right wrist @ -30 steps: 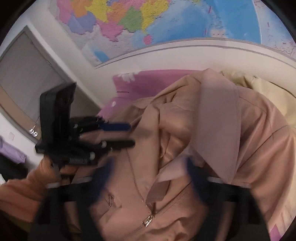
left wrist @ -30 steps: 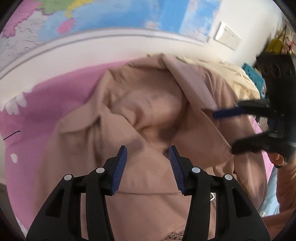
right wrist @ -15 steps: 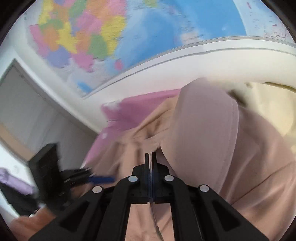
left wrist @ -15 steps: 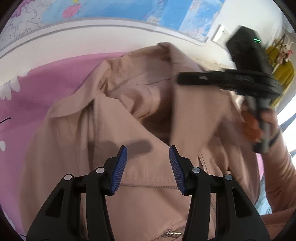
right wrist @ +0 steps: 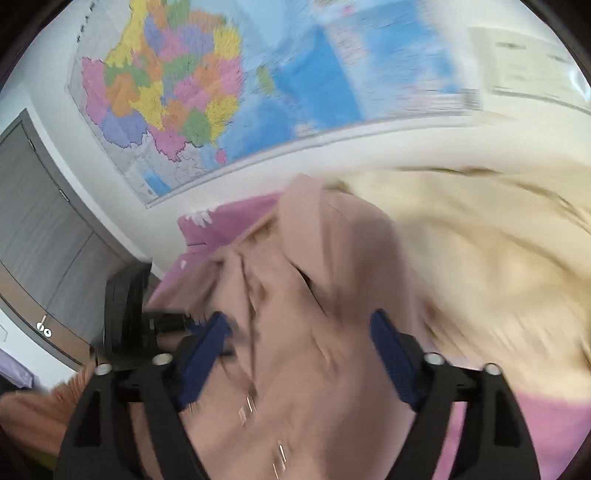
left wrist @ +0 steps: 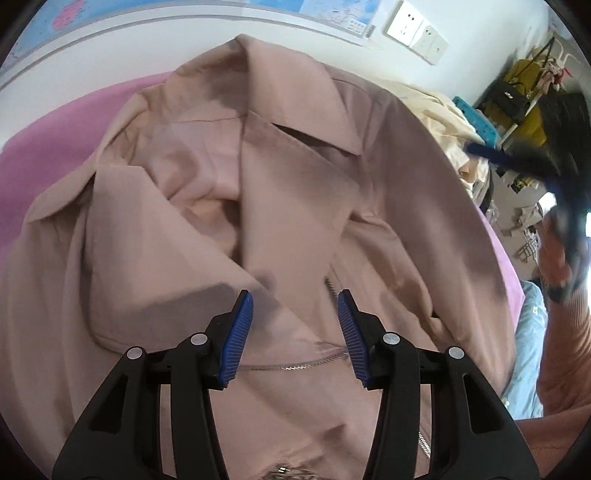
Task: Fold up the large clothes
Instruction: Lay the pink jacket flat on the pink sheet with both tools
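Note:
A large beige-pink zip jacket [left wrist: 280, 206] lies front up on a pink sheet [left wrist: 55, 122], its right lapel folded across the chest and its collar toward the wall. My left gripper [left wrist: 295, 332] is open and empty just above the jacket's zipper. My right gripper [right wrist: 299, 354] is open and empty over the jacket [right wrist: 295, 332]; that view is motion-blurred. The right gripper also shows blurred at the right edge of the left wrist view [left wrist: 546, 162], off the jacket. The left gripper shows at the left in the right wrist view [right wrist: 147, 321].
A cream garment [right wrist: 461, 251] lies beside the jacket on its right, also seen in the left wrist view [left wrist: 443, 110]. A wall with a map [right wrist: 221, 92] and sockets [left wrist: 413, 33] stands behind the bed. Clutter [left wrist: 517, 96] stands to the far right.
My right gripper, shut on the jacket's lapel half a second ago, has let it go, opened and swung away right. The lapel now lies flat across the chest. The left gripper stayed open.

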`<state>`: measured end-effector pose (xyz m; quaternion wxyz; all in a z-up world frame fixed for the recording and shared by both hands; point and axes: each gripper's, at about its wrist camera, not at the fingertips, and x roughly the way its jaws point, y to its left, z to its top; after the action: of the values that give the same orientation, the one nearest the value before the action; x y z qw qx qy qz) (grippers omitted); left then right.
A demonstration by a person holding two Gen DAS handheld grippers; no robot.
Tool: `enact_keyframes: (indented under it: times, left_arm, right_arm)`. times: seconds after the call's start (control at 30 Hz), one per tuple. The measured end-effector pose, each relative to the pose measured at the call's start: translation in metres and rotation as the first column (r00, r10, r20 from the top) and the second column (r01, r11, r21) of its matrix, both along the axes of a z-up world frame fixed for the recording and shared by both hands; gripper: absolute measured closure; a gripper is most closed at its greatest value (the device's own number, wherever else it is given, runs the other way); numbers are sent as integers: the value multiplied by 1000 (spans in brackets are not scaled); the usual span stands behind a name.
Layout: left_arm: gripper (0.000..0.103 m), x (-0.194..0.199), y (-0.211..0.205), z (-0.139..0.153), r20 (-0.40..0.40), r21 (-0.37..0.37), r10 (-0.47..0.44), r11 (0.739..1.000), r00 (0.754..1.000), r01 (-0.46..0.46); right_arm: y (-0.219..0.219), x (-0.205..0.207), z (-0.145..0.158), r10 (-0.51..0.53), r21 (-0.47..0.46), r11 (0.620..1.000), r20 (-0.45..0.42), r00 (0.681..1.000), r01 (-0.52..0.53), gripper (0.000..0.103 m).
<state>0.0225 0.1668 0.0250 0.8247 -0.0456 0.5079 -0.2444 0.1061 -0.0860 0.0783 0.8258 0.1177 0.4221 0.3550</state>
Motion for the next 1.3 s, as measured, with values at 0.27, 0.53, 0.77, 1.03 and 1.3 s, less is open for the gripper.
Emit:
enact_keyframes:
  times: [0.27,0.53,0.77,1.03,1.3]
  left_arm:
    - [56,-32,-22,14,36,18,-12,1000,999,11]
    - [55,-62,-37,22,44,1,-6,1000,999,6]
    - [55,-83,-35,37,71,-37,0,999,997,2]
    - [55,-86,-39,54,104,-111,-20,993,994,32]
    - [55,-107,-49,50,115,-103,-84,990,990,96]
  right_arm:
    - [-79,-105,-81,-43,-10,999,-190,981,42,19]
    - [-51,-140,-98,72,-13,997,-215,974,-76,98]
    - [-75,-132,-33,16,-47,999,-85,996,-20,100]
    - [-92,-95,52,-51,-4,999,15,999,51,101]
    - [-38,-72,2,25,-19,999,-122,992,-28,44]
